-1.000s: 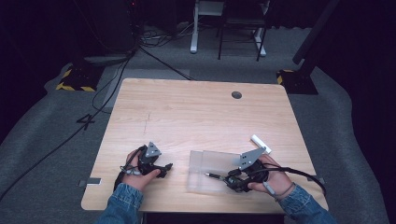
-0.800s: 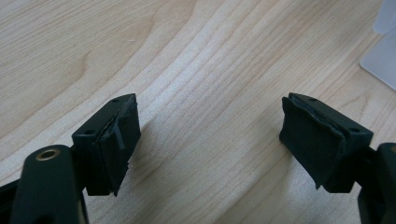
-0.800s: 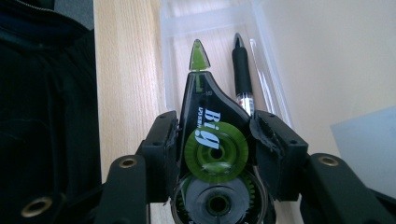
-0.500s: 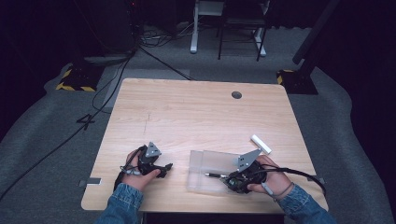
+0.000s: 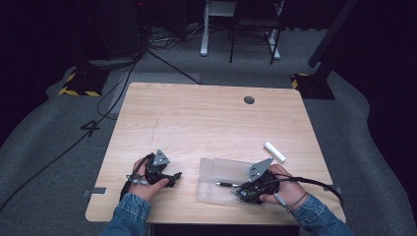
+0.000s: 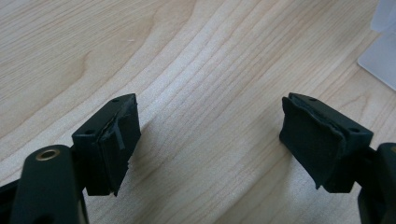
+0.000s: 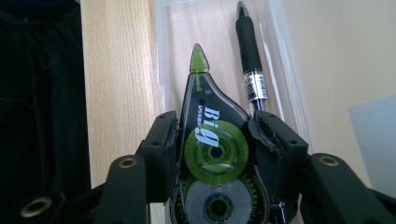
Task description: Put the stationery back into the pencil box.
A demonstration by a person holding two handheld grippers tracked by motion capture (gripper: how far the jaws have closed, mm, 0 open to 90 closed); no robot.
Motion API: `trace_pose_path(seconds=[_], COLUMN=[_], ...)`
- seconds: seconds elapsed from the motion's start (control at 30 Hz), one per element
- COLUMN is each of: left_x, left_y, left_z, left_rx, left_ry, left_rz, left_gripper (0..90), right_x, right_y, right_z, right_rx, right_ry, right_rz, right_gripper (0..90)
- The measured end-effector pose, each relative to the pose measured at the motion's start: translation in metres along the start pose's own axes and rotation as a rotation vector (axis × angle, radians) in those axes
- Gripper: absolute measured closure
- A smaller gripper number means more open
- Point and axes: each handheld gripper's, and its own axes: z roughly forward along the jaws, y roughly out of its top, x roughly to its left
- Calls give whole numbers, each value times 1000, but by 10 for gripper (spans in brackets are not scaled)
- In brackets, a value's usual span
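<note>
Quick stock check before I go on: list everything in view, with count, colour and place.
Tape dispenser: 1, smoky black with green wheel and tip, between the right gripper's jaws, over the tray.
Pen: 1, black, in the tray beside the dispenser.
Tray: 1, clear plastic, near right of the table.
White stick: 1, white, on the table beyond the tray.
Table: 1, light wood, with a dark round hole at the far edge.
Left gripper: black, jaws open, nothing between them, near left.
Right gripper: black, shut on the dispenser.
</note>
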Motion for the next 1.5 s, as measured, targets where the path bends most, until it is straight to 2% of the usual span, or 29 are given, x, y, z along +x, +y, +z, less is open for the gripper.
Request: trace_pose_path(seconds=[0.43,0.8,1.1,1.43,1.5], left_x=[0,0,0,0,0], left_y=[0,0,0,0,0], left_z=[0,0,0,0,0], left_rx=[0,0,0,0,0], left_ry=[0,0,0,-1,0], left_rz=[0,0,0,0,0], left_gripper=[200,200,200,200,200], right_x=[1,1,1,3,5], right_y=[0,-1,0,3,5], right_z=[3,4,3,-4,-5], right_rx=[15,19,11,-49,-92], right_ry=[26,24,24,13,13], right_rz=[7,17,23,27,21], right_gripper=[521,509,463,428,403])
